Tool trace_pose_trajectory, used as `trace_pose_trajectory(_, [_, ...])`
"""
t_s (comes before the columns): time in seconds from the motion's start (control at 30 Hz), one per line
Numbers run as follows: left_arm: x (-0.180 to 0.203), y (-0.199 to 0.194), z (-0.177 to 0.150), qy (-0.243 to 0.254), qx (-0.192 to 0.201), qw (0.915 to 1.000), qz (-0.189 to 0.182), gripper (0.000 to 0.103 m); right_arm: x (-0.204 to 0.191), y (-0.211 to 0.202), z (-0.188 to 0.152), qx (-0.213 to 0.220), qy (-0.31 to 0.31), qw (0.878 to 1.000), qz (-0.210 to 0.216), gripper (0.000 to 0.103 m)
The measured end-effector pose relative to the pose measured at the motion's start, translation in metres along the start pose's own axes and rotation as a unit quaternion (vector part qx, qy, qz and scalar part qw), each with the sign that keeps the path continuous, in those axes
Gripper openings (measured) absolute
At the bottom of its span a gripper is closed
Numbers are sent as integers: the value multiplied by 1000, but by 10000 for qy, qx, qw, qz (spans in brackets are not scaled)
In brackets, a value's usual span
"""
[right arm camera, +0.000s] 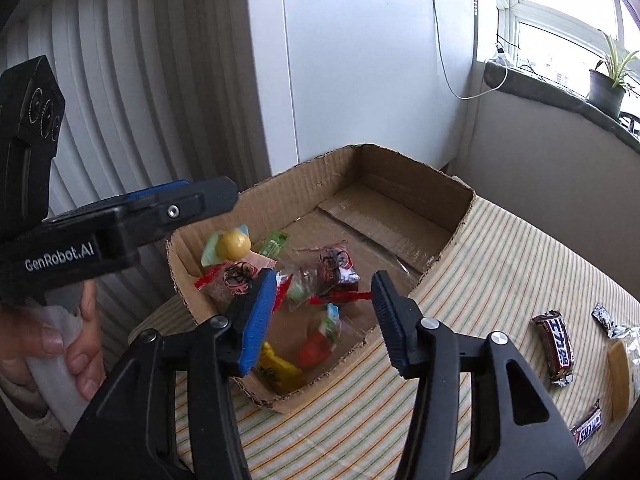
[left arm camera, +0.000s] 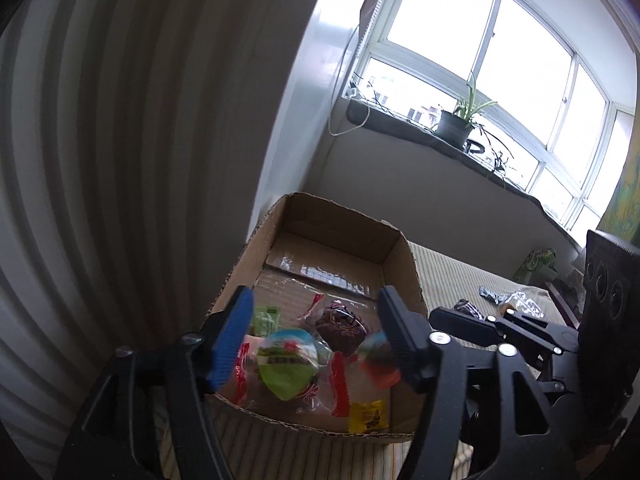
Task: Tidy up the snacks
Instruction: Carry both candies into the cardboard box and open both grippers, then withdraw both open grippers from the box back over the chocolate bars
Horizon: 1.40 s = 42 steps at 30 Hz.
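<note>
An open cardboard box (left arm camera: 396, 256) (right arm camera: 424, 196) stands on a striped tablecloth and holds several wrapped snacks. My left gripper (left arm camera: 316, 340) is open above the box's near end; a green jelly cup (left arm camera: 286, 364) and a red one (left arm camera: 376, 364) appear blurred between its fingers, apart from the pads. My right gripper (right arm camera: 324, 320) is open and empty over the box's near corner. In the right wrist view, a yellow-capped jelly cup (right arm camera: 228, 246) hangs in the air just under the left gripper's fingers (right arm camera: 188, 200).
Loose candy bars lie on the cloth to the right: a Snickers (right arm camera: 556, 344), another Snickers (right arm camera: 586, 426) and silver-wrapped pieces (right arm camera: 608, 320). The right gripper's body (left arm camera: 520, 332) sits beside the box. A wall and vertical blinds are behind; a windowsill holds a potted plant (left arm camera: 456, 124).
</note>
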State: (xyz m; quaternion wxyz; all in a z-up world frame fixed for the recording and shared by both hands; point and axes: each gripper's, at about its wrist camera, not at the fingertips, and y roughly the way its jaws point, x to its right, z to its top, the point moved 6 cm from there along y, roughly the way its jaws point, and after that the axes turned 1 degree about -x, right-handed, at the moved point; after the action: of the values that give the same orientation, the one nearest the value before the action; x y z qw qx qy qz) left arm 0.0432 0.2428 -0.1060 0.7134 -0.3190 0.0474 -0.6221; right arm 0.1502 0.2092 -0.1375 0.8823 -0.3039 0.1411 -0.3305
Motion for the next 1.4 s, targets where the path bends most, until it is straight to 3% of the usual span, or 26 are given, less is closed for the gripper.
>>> trace_pose_trajectory(0.23, [-7, -12, 5, -117, 102, 9998, 105, 72, -3, -14, -4, 65, -16, 10000, 17, 53])
trace_pose_trajectory(0.33, [-6, -17, 7, -133, 138, 9998, 100, 72, -10, -21, -3, 138, -107, 9998, 4, 65])
trace_pose_trajectory(0.53, [4, -24, 10, -109, 178, 9997, 134, 73, -16, -33, -4, 320, -110, 9994, -28, 79])
trace_pose_trajectory(0.7, [15, -28, 10, -5, 184, 9996, 190, 75, -5, -43, -10, 386, 44, 9992, -75, 84])
trace_pose_trajectory(1.03, [73, -15, 6, 463, 75, 9989, 94, 75, 65, -83, -50, 478, 747, 9953, -394, 84])
trace_pose_trajectory(1.4, [192, 12, -20, 1368, -280, 9889, -507, 75, 167, -151, -126, 546, 1718, 9775, -1098, 85])
